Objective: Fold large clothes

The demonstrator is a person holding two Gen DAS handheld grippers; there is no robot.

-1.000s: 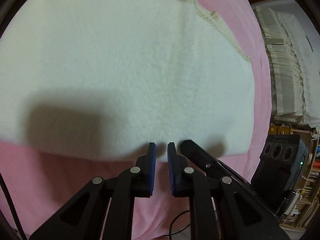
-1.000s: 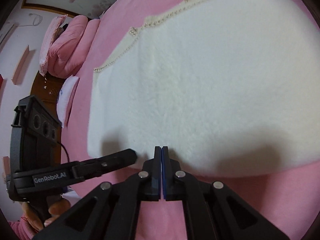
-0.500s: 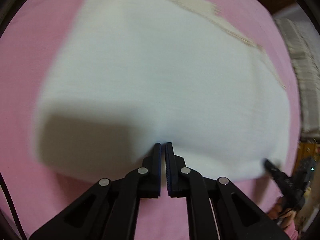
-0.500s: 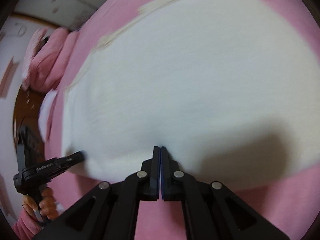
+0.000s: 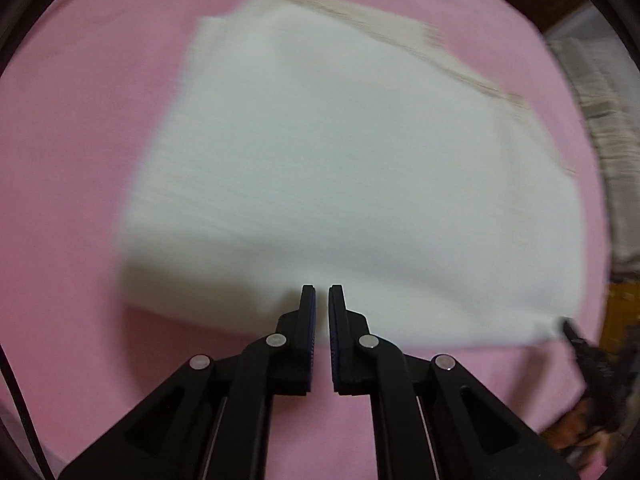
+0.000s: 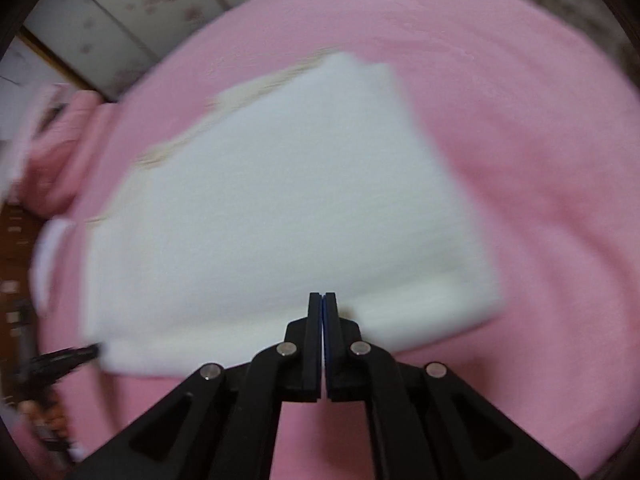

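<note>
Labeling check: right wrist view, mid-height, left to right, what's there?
Pink pillow → white folded garment → bare pink bedsheet.

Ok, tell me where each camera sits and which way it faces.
Left wrist: on the left gripper, tilted steeply down at the folded white garment on the pink bedspread; own shut fingers show, the right gripper at far right.
Right wrist: on the right gripper, angled down at the same garment; own shut fingers show, the left gripper at lower left.
Shared: garment, bedspread, each other's gripper.
</note>
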